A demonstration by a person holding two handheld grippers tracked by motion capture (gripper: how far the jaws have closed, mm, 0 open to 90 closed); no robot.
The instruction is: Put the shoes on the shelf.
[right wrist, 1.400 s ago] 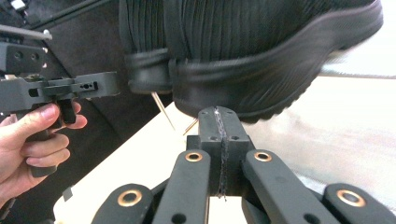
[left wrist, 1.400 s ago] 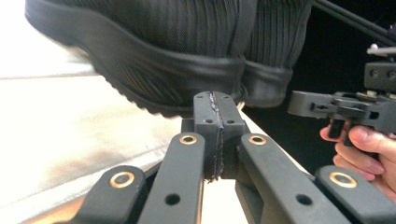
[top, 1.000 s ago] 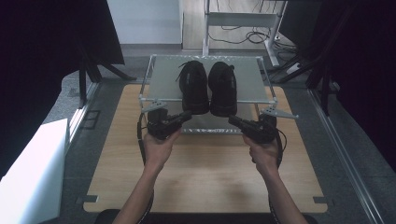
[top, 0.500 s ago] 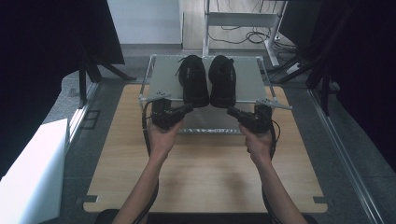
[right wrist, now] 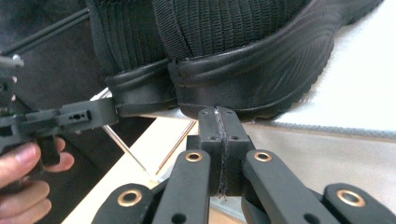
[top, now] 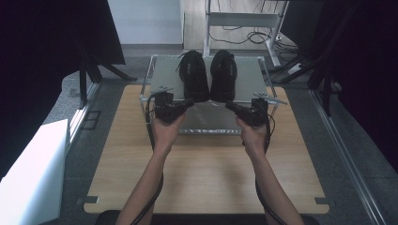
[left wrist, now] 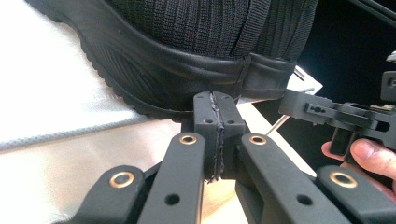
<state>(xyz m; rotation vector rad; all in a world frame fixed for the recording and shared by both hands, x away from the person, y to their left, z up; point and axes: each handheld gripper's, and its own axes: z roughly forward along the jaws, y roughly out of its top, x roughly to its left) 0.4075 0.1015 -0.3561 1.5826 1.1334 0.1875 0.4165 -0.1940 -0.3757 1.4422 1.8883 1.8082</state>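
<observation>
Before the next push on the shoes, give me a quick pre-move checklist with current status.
1. Left tongs shut, pads together, nothing between them: ok.
2. Right tongs shut, nothing between them: ok.
3. Left tongs' tip at the heel of the left shoe: ok; actual contact: cannot tell.
4. Right tongs' tip at the heel of the right shoe: ok; contact: cannot tell.
5. Both shoes side by side on the grey shelf, toes away from the person: ok.
6. Room on the shelf beyond the toes: not ok, toes sit close to the far edge.
</observation>
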